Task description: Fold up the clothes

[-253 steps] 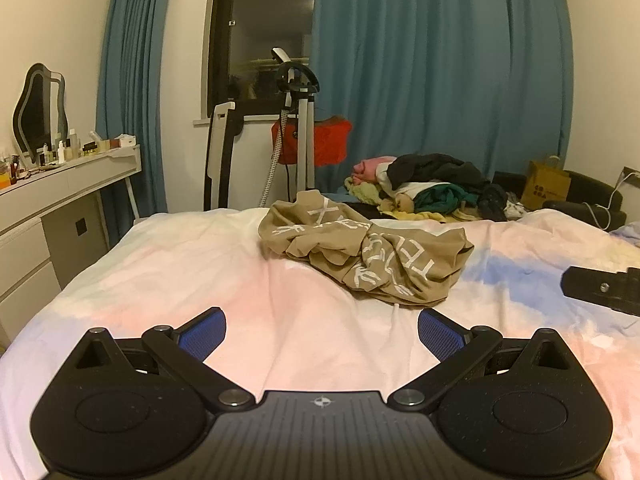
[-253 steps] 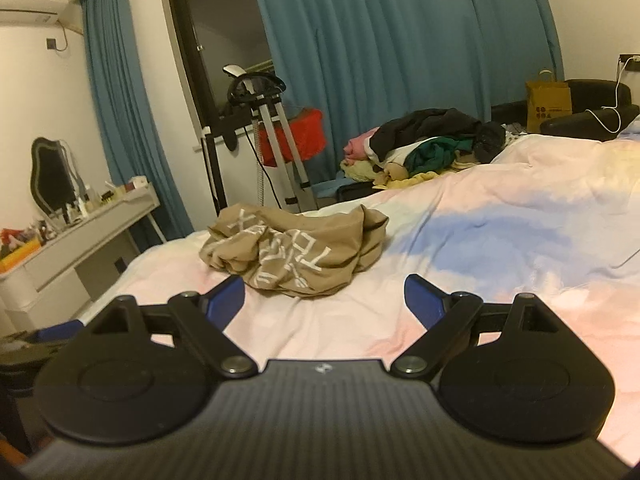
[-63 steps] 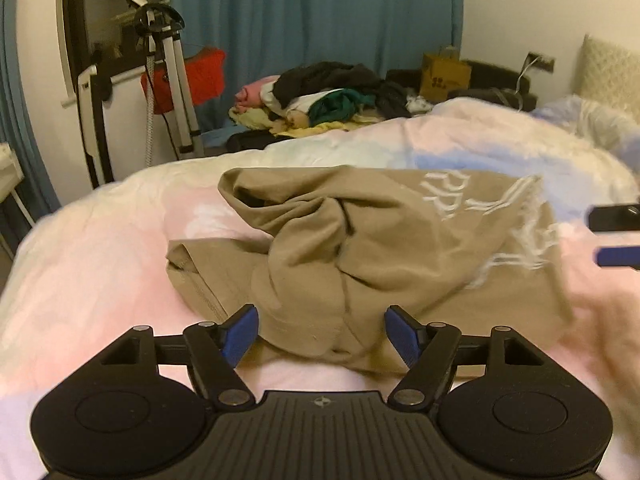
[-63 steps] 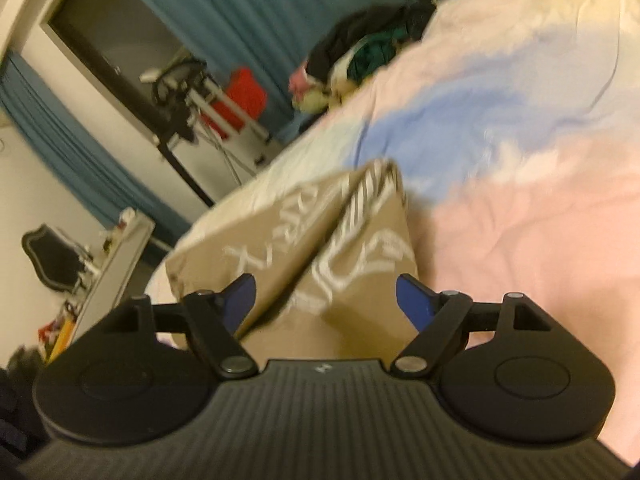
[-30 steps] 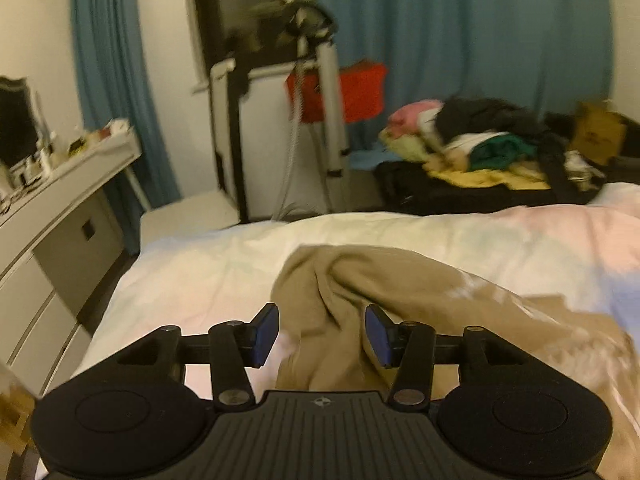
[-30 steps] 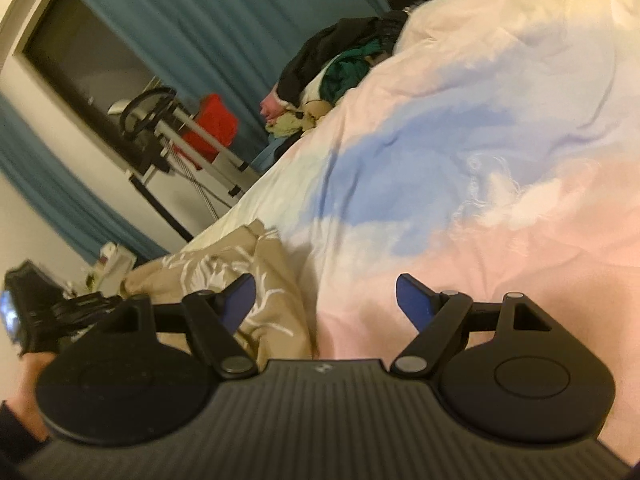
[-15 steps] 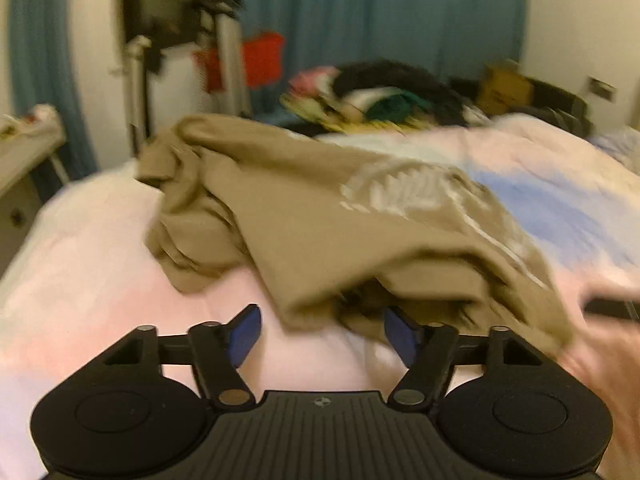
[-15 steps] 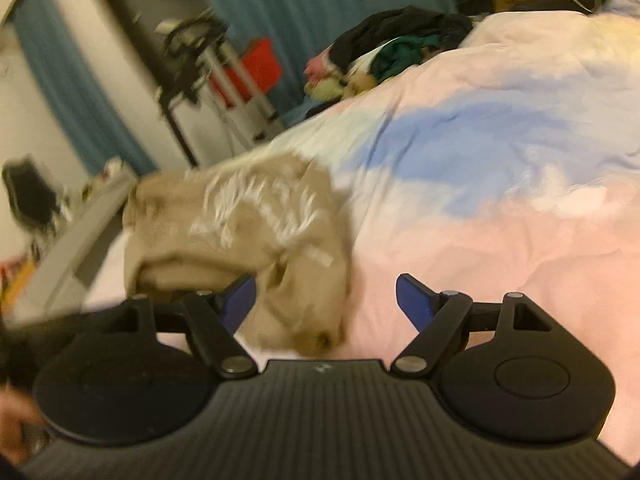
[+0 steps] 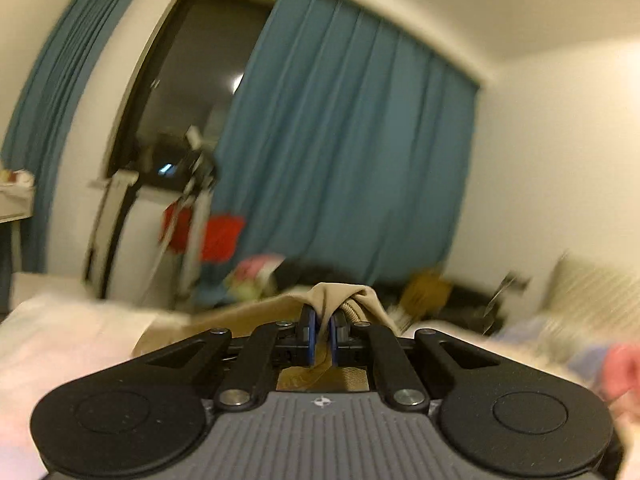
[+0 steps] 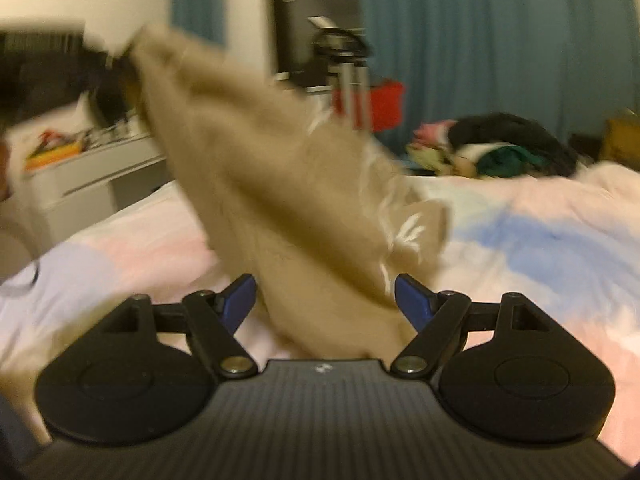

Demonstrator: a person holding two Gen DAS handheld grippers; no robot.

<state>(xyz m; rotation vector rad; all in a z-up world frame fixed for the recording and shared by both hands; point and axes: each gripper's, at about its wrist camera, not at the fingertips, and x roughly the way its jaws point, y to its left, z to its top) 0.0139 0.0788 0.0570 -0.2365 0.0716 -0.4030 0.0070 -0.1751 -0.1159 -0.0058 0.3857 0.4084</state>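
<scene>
Left gripper (image 9: 321,334): blue pads pressed together on a fold of the tan garment (image 9: 332,296); cloth bunches out above and below the closed pads. Half a second ago these fingers were spread and empty, with the garment lying heaped on the bed ahead of them. The left wrist view is now tilted up toward the blue curtain (image 9: 340,152) and the dark window (image 9: 188,80); before, it looked down along the duvet.

Right gripper (image 10: 325,304): fingers spread wide, nothing between the pads. The opening matches the earlier frame. The lower part of the tan garment (image 10: 288,200) hangs just in front of the gap; whether it touches the fingertips cannot be told from the blur.

Garment: lifted. In the right wrist view it stretches diagonally from the left gripper (image 10: 100,64), seen as a dark blur at upper left, down to the pink-and-blue bed (image 10: 540,248), where its lower end with the white print still rests near the middle of the duvet. Half a second ago it lay wholly on the bed toward the left edge.

Beyond the far edge of the bed: a pile of clothes (image 10: 500,144), a red item (image 10: 380,104) on a stand, a white dresser (image 10: 92,176) at left. Both views are motion-blurred.
</scene>
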